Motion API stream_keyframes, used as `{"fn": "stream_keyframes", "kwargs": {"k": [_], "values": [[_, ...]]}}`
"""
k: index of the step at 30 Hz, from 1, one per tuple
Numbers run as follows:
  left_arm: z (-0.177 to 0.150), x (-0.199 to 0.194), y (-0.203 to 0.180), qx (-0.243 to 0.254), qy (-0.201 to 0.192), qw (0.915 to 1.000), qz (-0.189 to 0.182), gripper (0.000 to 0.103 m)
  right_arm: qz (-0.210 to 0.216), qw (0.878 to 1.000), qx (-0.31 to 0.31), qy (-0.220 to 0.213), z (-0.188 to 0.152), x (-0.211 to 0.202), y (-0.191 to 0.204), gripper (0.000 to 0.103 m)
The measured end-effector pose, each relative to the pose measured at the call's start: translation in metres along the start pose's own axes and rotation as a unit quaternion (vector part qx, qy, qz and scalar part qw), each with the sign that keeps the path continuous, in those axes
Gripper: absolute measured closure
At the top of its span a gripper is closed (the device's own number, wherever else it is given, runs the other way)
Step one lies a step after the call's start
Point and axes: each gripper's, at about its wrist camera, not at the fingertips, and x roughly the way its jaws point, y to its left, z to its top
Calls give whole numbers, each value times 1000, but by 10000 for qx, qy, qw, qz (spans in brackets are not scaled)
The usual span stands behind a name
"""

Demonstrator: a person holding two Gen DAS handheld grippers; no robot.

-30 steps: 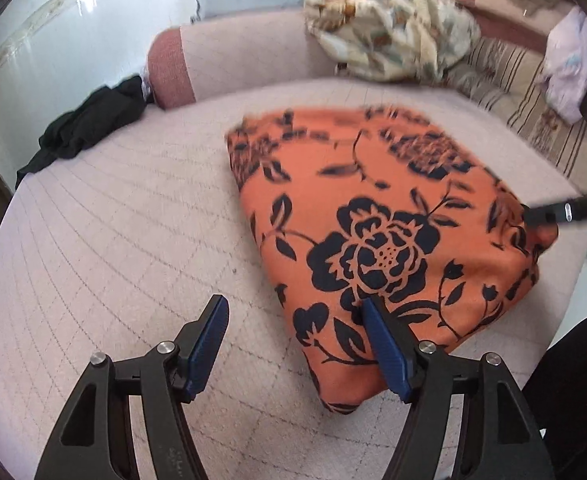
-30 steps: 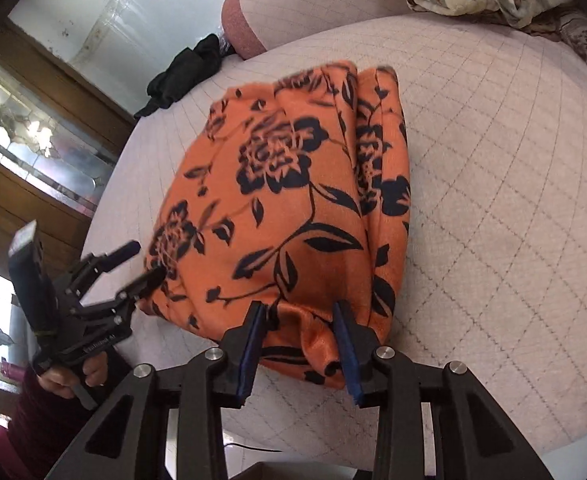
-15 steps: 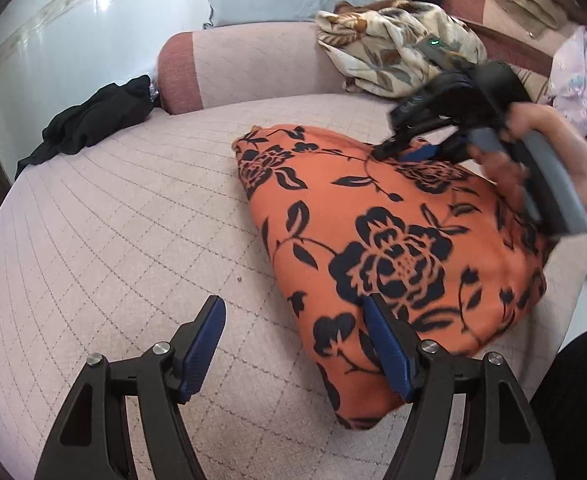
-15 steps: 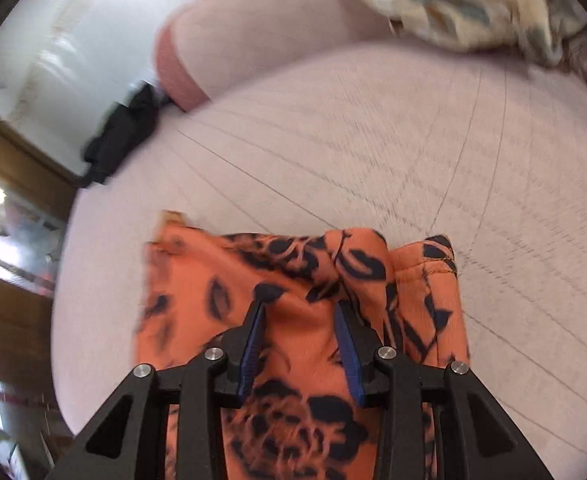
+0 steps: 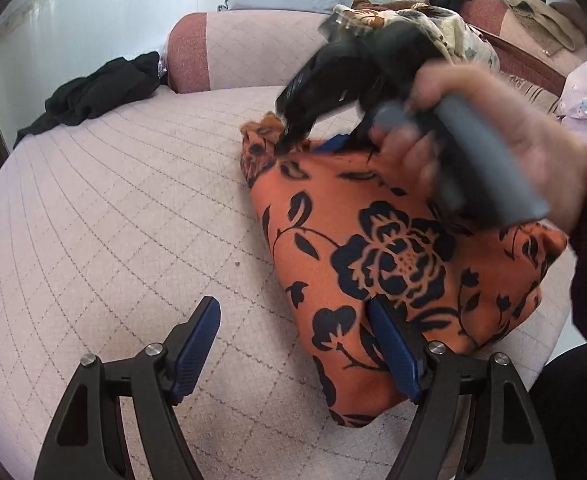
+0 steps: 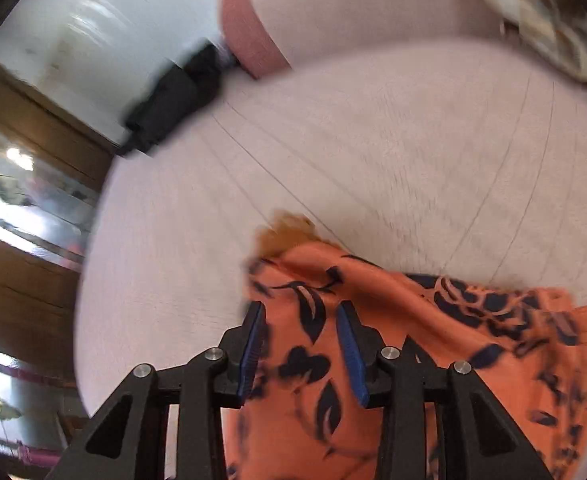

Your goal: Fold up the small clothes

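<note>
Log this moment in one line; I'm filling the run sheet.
step: folding cloth | left tool: opening, empty | right tool: opening, over cloth's far corner

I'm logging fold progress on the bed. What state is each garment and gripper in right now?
orange floral garment: folded into a compact bundle, lying on the quilted bed.
right gripper: jaws opening, garment's far edge between them.
left gripper: jaws opening, wide, nothing gripped; one finger lies over the garment's near edge.
black garment: crumpled, unfolded.
patterned cloth: heaped, unfolded.
</note>
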Motion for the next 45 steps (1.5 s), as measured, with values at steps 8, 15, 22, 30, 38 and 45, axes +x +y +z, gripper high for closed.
{"fn": "stream_keyframes", "kwargs": {"k": [8, 15, 22, 30, 38, 45], "values": [[-5, -11, -5, 51, -178, 9998, 67, 25, 309, 9984, 61, -470, -44, -51, -13, 62], [-9, -26, -10, 116, -416, 9990, 149, 25, 224, 9938, -24, -1086, -127, -150, -50, 62], [-20, -20, -17, 411, -397, 9973, 465, 19, -424, 9922, 707, -932, -211, -125, -101, 61], [-20, -72, -14, 516, -871, 9917, 798, 19, 26, 9818, 783, -1732, -223, -156, -99, 61], [0, -113, -3, 103, -1197, 9845, 1278, 19, 687, 9541, 891, -2777, -235, -186, -110, 56], [9, -123, -4, -67, -1233, 9812, 1482, 19, 1125, 9465, 1086, -2821, -231, -189, -125, 49]]}}
